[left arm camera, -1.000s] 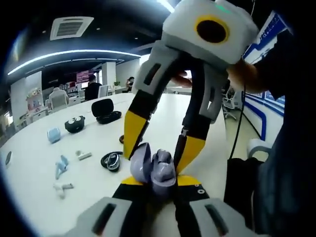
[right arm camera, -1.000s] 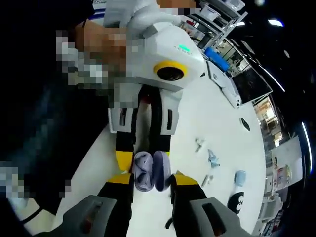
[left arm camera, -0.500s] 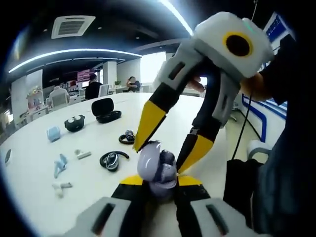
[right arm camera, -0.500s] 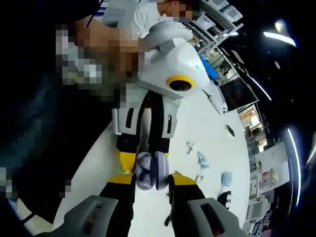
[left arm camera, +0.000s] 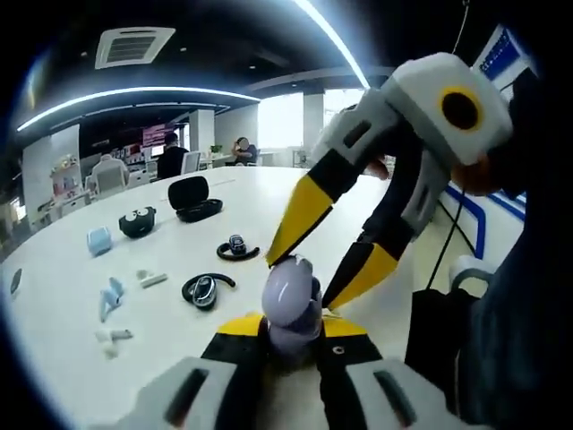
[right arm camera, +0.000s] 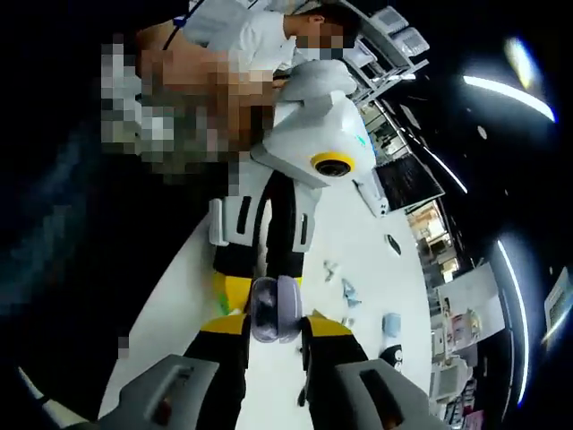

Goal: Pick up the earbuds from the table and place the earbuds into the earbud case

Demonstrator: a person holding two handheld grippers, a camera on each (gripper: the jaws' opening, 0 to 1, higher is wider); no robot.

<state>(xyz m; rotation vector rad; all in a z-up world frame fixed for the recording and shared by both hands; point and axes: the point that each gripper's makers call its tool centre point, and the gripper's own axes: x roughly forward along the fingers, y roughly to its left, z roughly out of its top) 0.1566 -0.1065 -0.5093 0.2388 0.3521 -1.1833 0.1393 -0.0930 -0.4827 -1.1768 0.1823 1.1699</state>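
Observation:
A lilac earbud case [left arm camera: 290, 305] is held above the white table [left arm camera: 63, 296], its lid down or nearly down. My left gripper [left arm camera: 292, 328] is shut on the case's lower part. My right gripper [left arm camera: 302, 281] comes in from the upper right and stands open. One of its yellow fingertips [left arm camera: 300, 222] rests at the top of the lid, the other beside the case. In the right gripper view the case [right arm camera: 273, 309] sits between the spread jaws of my right gripper [right arm camera: 275, 324], with my left gripper [right arm camera: 261, 288] reaching down to it. No earbud can be seen inside the case.
On the table lie a black open case [left arm camera: 190, 199], a black case with eyes [left arm camera: 136, 222], a light blue case [left arm camera: 98, 240], two black ear-hook earbuds [left arm camera: 202, 289], and small white and blue earbuds [left arm camera: 111, 300]. Seated people are at the far end.
The lilac case stood wide open a second ago; its lid is now folded down. The right gripper has swung over the case, its jaws still spread.

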